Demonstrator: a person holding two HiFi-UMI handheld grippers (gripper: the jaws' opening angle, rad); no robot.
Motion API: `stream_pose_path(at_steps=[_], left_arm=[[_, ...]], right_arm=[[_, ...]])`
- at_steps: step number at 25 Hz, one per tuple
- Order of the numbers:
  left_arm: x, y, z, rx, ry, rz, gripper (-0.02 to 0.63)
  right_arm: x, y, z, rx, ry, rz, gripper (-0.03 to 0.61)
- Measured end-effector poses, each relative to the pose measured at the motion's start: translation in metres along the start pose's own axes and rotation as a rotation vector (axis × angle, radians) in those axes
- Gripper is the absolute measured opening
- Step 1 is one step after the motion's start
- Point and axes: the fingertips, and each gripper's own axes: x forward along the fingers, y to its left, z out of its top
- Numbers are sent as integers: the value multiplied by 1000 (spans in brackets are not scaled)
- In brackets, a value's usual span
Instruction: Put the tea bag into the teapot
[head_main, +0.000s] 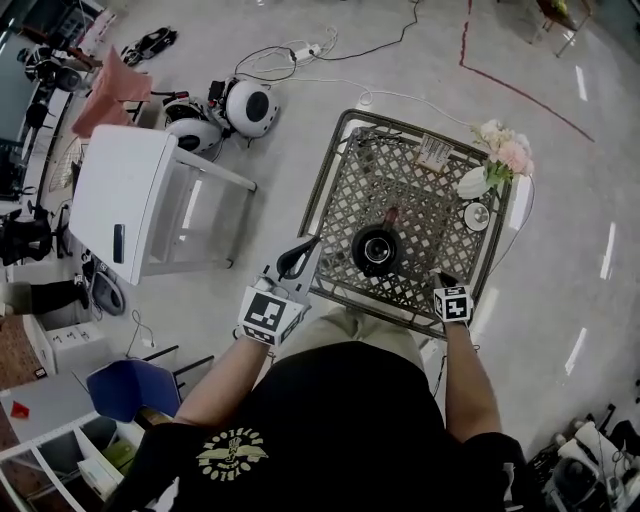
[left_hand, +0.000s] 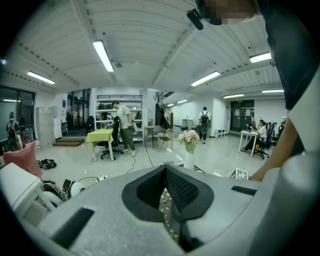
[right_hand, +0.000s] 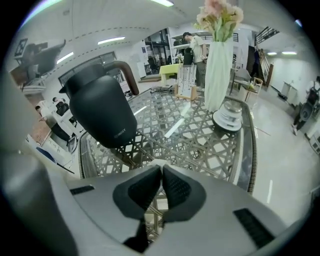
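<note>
The head view looks steeply down from above the person onto the lattice table (head_main: 400, 185), far enough off to take in the floor all round it; the left gripper view sits low behind the left gripper (left_hand: 165, 170) and faces almost level across the room. The right gripper view tilts down over the right gripper (right_hand: 161, 172), close above the tabletop; all three views share the vase of flowers (right_hand: 219, 70); the head and right gripper views share the teapot (head_main: 375, 248).
</note>
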Motion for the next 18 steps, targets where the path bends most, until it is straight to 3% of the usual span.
stream_pose_path(at_steps=[5,18], left_arm=[[-2,18,18,-101,-64,10,-5],[-6,38,56,-94,-169,-3,-5]], right_arm=[[-35,6,26,17,-98,-4,18],[-127,36,94,-31,-300,-20,18]])
